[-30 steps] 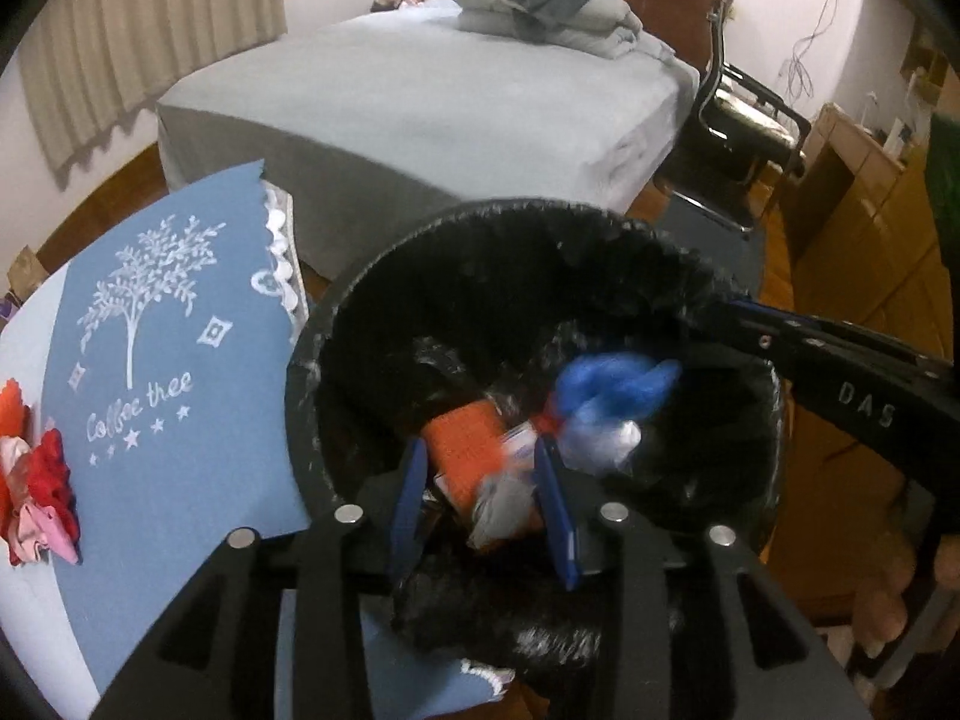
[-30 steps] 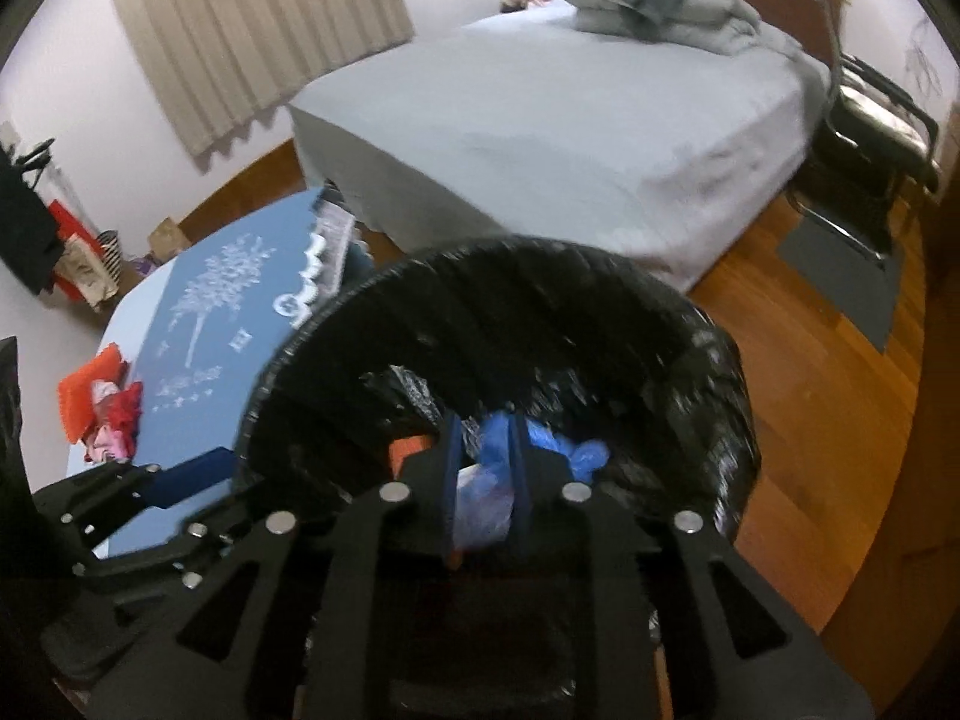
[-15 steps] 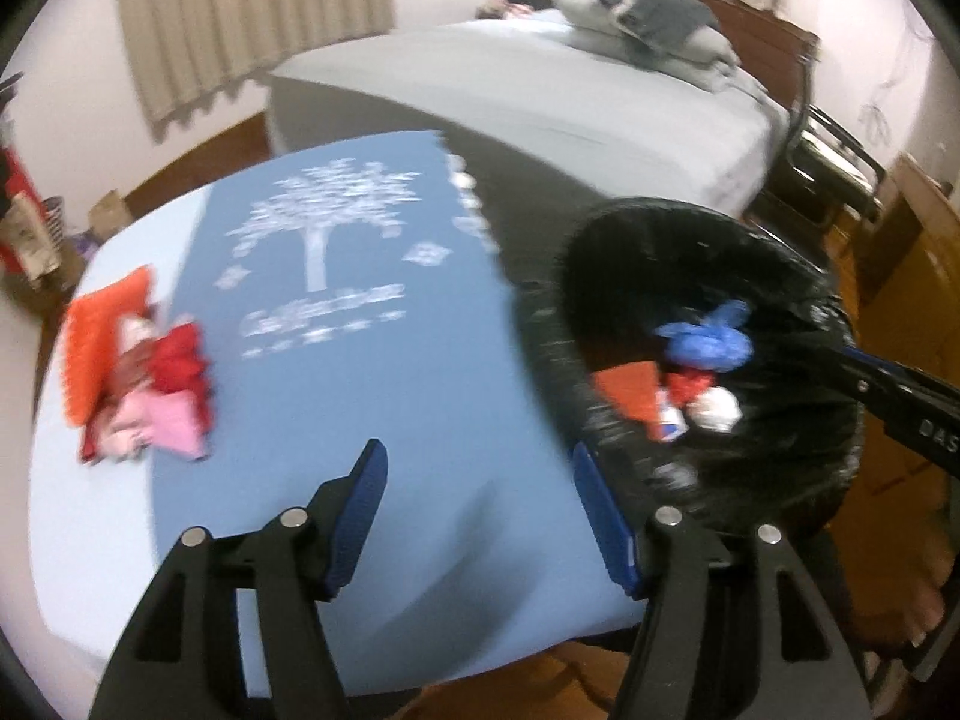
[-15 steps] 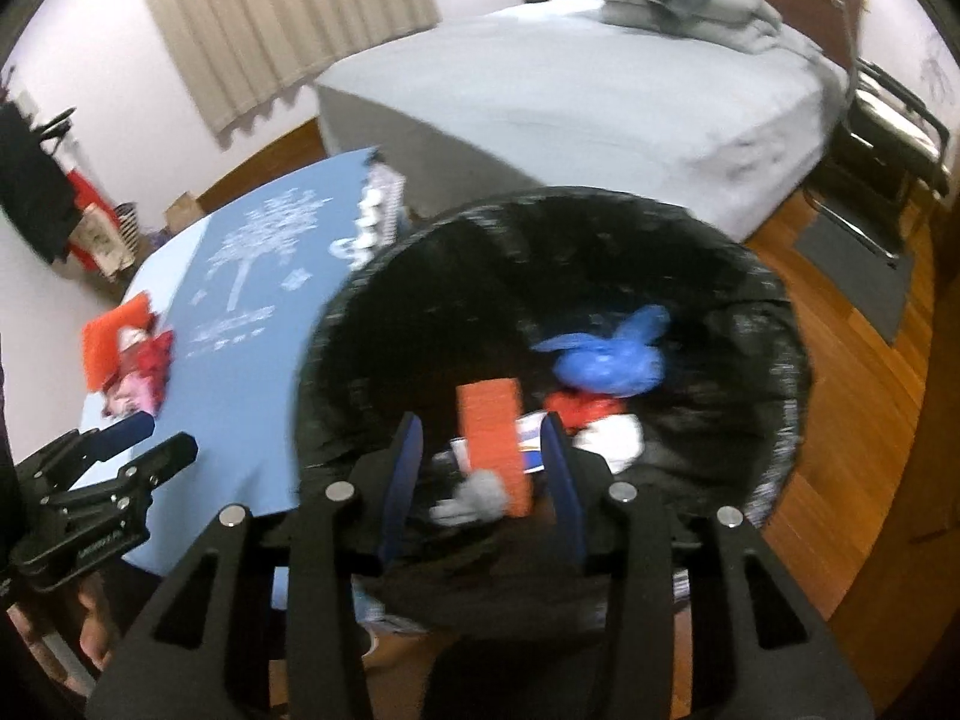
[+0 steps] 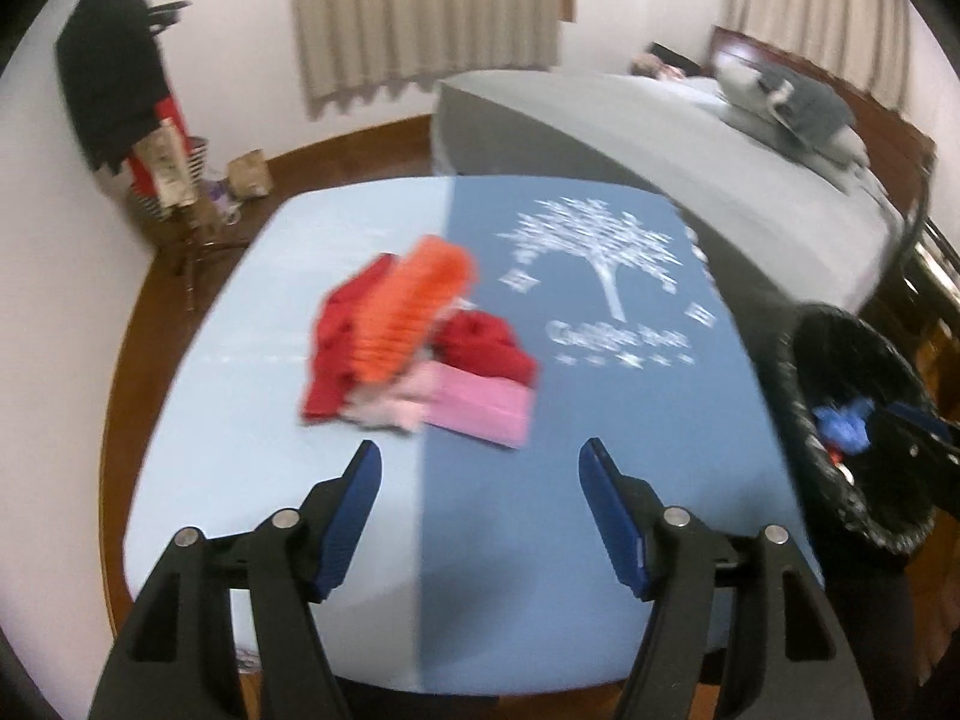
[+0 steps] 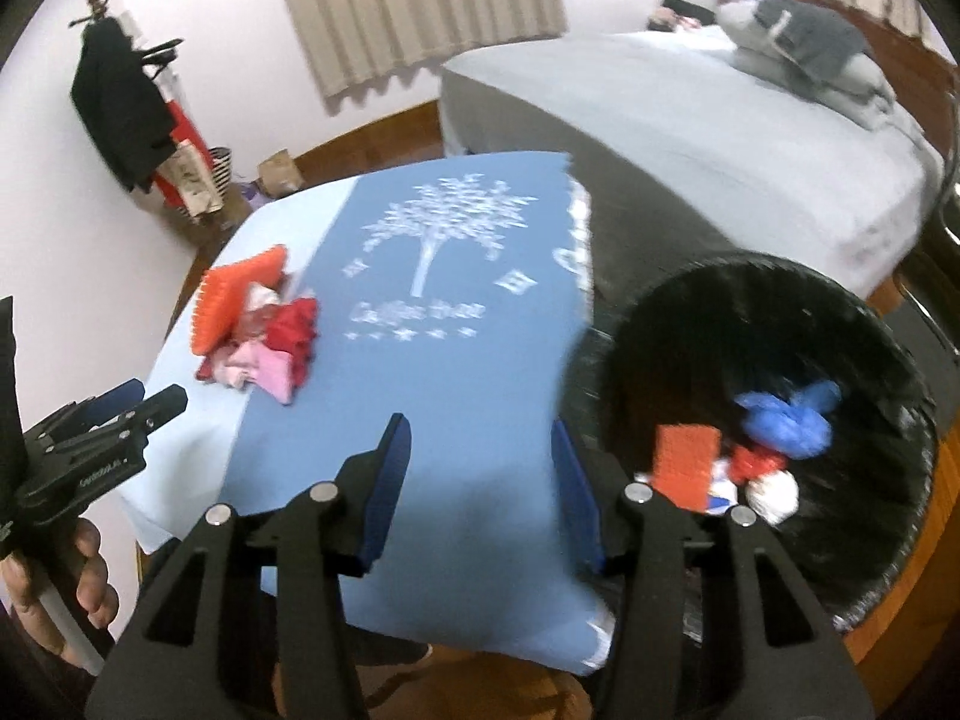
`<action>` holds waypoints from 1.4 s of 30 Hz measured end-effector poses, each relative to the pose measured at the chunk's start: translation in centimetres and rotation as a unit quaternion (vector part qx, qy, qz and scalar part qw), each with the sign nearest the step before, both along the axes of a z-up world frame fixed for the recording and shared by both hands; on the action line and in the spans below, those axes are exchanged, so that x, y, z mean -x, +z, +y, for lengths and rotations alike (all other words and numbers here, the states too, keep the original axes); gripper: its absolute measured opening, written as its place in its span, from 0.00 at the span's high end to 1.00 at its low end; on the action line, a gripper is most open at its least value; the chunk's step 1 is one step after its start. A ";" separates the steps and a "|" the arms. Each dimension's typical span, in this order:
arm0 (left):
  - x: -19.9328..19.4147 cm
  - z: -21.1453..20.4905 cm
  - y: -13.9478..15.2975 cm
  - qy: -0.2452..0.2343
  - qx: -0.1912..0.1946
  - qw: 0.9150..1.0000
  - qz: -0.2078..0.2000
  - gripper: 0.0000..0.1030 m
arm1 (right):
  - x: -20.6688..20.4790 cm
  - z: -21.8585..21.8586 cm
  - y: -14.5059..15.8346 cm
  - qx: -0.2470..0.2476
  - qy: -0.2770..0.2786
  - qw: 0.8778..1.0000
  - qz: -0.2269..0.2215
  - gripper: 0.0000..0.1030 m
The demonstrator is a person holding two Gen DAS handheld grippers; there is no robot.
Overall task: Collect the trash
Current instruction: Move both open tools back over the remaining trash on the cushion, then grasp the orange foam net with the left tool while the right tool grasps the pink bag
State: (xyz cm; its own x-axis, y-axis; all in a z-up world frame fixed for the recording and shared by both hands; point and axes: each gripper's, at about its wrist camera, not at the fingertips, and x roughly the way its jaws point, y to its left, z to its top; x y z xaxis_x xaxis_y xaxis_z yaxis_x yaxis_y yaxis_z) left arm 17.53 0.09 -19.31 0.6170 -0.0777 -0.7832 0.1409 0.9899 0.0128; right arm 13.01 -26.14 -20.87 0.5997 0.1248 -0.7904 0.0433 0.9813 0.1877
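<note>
The left gripper (image 5: pixel 480 480) hangs over the near part of the tabletop (image 5: pixel 270 510), which is covered by a light blue and darker blue cloth printed with a white tree. Its blue-padded fingers (image 5: pixel 354 516) stand well apart with nothing between them; they have just been opening, and only the cloth shows in the gap. Ahead of them, near the middle of the tabletop, lies a pile of trash (image 5: pixel 414 354): an orange ribbed piece on top, red crumpled pieces beside and under it, and a pink flat piece at the near edge. The pile is blurred, so finer detail cannot be told.

The right gripper (image 6: pixel 480 480) is over the tabletop's right edge, just beside the bin (image 6: pixel 888 360), a round bin lined with a black bag that stands next to the tabletop. Its fingers (image 6: pixel 384 492) are also apart and hold nothing, having just been opening as well. Inside the bin lie a blue crumpled bag (image 6: pixel 792 420), an orange flat piece (image 6: pixel 684 468), and small red and white scraps touching them.

In the right wrist view the left gripper shows at the far left, held in a hand (image 6: pixel 54 588), with the pile of trash between it and the printed tree. A grey bed (image 6: pixel 690 138) with folded bedding stands behind the tabletop, curtains (image 6: pixel 414 6) hang on the back wall, and a coat stand (image 6: pixel 120 102) with dark clothing is in the left corner.
</note>
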 end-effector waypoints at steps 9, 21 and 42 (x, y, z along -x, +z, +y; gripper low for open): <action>-2.5 3.2 0.1 0.013 0.003 1.000 -0.016 0.34 | -4.4 5.6 0.0 0.008 0.038 0.999 -0.002 0.53; -5.9 2.8 -2.1 0.002 0.008 1.000 -0.003 0.34 | -8.8 8.1 -1.9 0.021 0.056 0.998 0.012 0.53; -5.6 7.5 -1.7 0.008 0.061 0.998 -0.001 0.88 | -11.8 13.5 -4.1 0.018 0.100 0.994 0.026 0.53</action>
